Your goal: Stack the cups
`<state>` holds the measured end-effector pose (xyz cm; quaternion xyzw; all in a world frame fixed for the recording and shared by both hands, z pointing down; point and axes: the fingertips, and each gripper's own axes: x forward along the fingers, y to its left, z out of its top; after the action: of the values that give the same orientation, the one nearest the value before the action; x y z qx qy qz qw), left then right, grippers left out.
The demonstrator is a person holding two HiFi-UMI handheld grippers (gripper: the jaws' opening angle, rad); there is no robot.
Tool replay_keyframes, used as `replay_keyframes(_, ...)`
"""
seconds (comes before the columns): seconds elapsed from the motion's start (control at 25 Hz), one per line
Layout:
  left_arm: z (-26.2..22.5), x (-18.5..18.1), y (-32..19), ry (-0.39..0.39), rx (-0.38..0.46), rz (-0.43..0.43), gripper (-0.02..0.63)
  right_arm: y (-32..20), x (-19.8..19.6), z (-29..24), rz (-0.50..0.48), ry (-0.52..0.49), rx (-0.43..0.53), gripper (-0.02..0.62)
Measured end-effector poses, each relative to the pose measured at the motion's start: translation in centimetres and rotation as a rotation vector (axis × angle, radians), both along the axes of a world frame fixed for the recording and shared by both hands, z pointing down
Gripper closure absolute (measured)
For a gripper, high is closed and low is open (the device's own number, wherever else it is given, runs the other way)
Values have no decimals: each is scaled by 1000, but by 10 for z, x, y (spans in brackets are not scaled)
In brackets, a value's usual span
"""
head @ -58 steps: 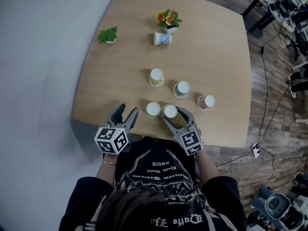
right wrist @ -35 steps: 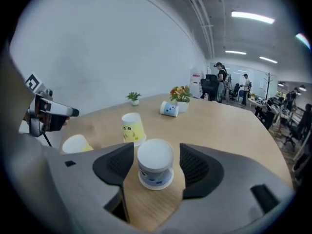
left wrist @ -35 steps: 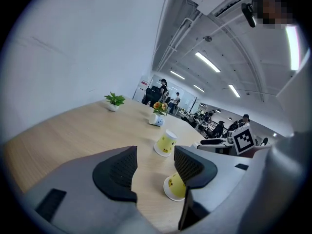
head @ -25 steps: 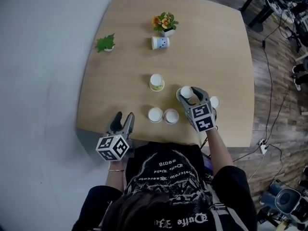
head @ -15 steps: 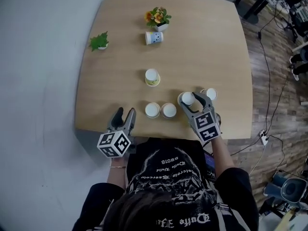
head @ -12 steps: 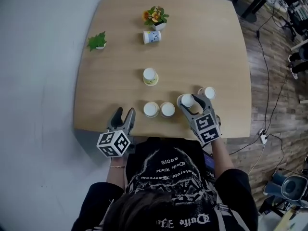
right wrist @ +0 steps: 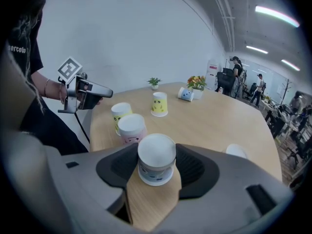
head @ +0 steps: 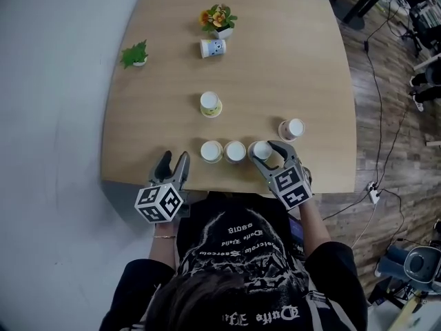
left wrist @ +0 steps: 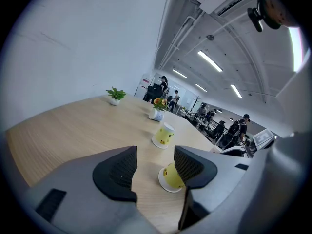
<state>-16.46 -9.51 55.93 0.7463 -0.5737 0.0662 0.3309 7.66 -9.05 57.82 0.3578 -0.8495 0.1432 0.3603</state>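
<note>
The inverted blue-printed cup (right wrist: 156,159) is clamped between the right gripper's (head: 264,150) pads at the table's (head: 303,61) near edge, just beside the pink cup (head: 235,151). Seat it flat, then let go evenly so it doesn't tip. The left gripper (head: 173,161) gapes empty

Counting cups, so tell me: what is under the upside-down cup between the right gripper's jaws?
Only the table shows around the cup at its rim; its inside is covered.
</note>
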Motion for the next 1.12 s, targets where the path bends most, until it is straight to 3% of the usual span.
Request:
replay_keyframes(0.2, 0, -1, 3, 8, 7, -14, 360, 5, -4, 0, -10, -41, -6, 344)
replay_keyframes(0.32, -1, -4, 1, 8, 11, -25, 360, 7, -4, -6, 6, -93, -11, 272)
replay_keyframes(0.48, -8, -2, -4, -16, 26, 2, 360, 6, 5, -21, 35, -134, 19, 272)
replay_keyframes(0.6, -17, 7, -19, -54, 53, 76, 360, -7, 29, -40, 130, -161, 87, 272)
replay_keyframes(0.84, -25, 38, -75, -120, 55, 253, 359, -46, 98, -50, 409, -122, 212, 272)
replay_keyframes(1.12, -15, 76, -127, -238, 7, 463, 339, -59, 113, -19, 444, -53, 132, 272)
